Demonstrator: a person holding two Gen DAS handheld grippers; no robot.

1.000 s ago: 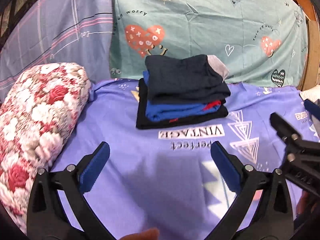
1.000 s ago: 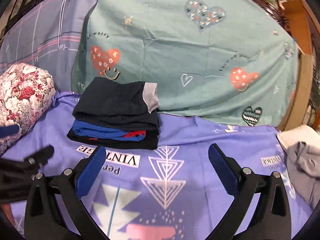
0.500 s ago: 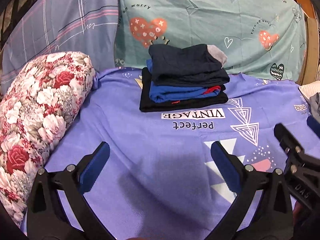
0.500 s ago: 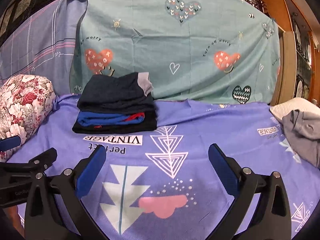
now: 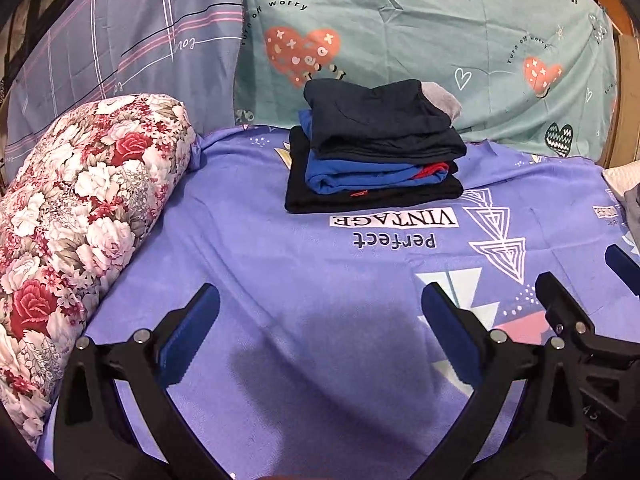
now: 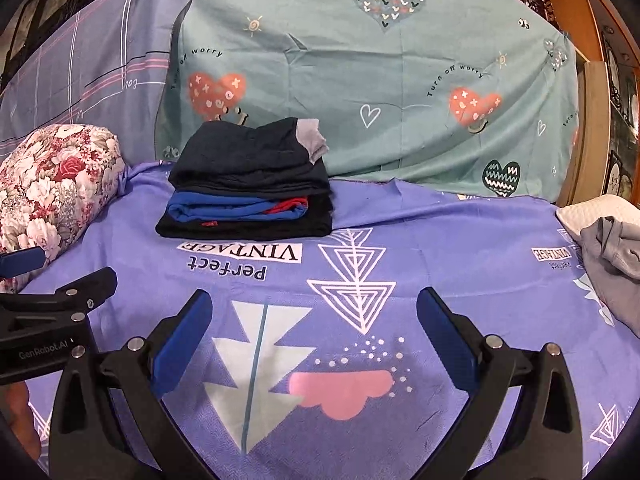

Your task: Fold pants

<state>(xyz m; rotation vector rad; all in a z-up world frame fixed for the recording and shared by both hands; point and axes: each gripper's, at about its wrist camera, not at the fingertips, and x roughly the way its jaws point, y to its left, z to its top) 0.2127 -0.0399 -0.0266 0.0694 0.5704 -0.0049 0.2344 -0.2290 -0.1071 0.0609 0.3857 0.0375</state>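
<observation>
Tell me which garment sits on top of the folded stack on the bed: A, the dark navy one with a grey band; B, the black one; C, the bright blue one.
A: the dark navy garment with a grey band tops the folded stack, above the bright blue one and the black one.

Folded stack (image 6: 248, 188) is set on the bedsheet (image 6: 440, 240), far centre-left, against the hung sheet (image 6: 380, 80). Bolster (image 6: 52, 184) is placed at left edge; unfolded pants (image 6: 612, 264) are piled at right, before a pillow (image 6: 592, 210).
</observation>
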